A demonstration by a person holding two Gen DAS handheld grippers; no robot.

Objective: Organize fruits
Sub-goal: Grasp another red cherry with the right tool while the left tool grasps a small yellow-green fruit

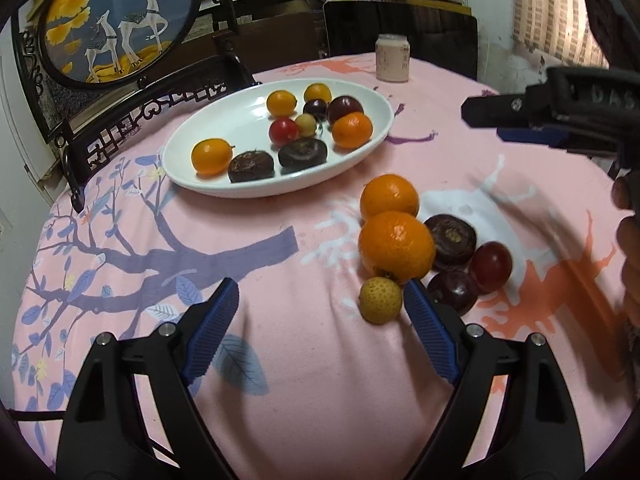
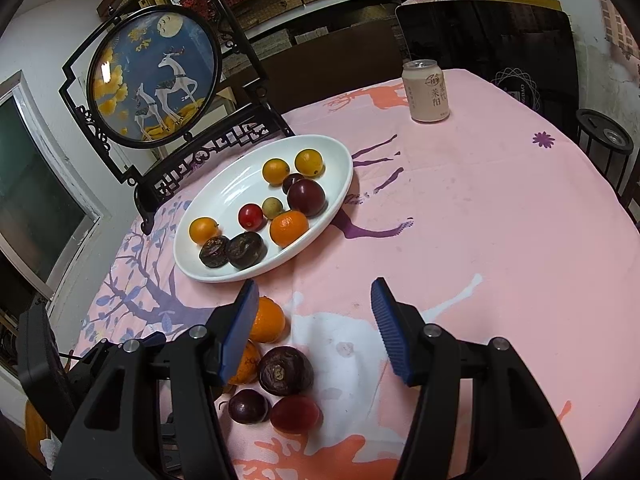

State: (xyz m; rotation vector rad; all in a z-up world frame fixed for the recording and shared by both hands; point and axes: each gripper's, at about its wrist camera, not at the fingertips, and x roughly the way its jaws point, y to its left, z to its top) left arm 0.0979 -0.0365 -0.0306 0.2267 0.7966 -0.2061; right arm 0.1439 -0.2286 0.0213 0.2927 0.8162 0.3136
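Fruits split in two lots: nine or so already in the white oval plate point(image 1: 376, 100), six loose on the pink tablecloth point(image 1: 280, 400) over the table, so job judged about two-thirds done. Loose cluster bunched tight, touching each other: two oranges point(image 1: 396, 246), small yellow round fruit point(image 1: 380, 300), dark flat-topped fruit point(image 1: 450, 240), red grape-like fruit point(image 1: 491, 266), dark purple fruit point(image 1: 452, 292).

Left gripper point(image 1: 320, 300) jaws wide apart, nothing between them. Yellow fruit sits just inside its right finger, at about 3 o'clock of the gap, nearly touching the pad; big orange at 1 o'clock just beyond the tip. Wide opening likely to take the yellow fruit or the orange; cannot tell which.

Right gripper point(image 2: 312, 312) jaws part open, empty, hanging over the cluster. Dark flat-topped fruit point(image 2: 286, 370) lies in its gap at 7 o'clock, orange point(image 2: 268, 320) partly hidden behind its left finger.

Plate lies at 11 o'clock of both grippers, well apart. Drink can point(image 2: 426, 92) at far edge, 1 o'clock.
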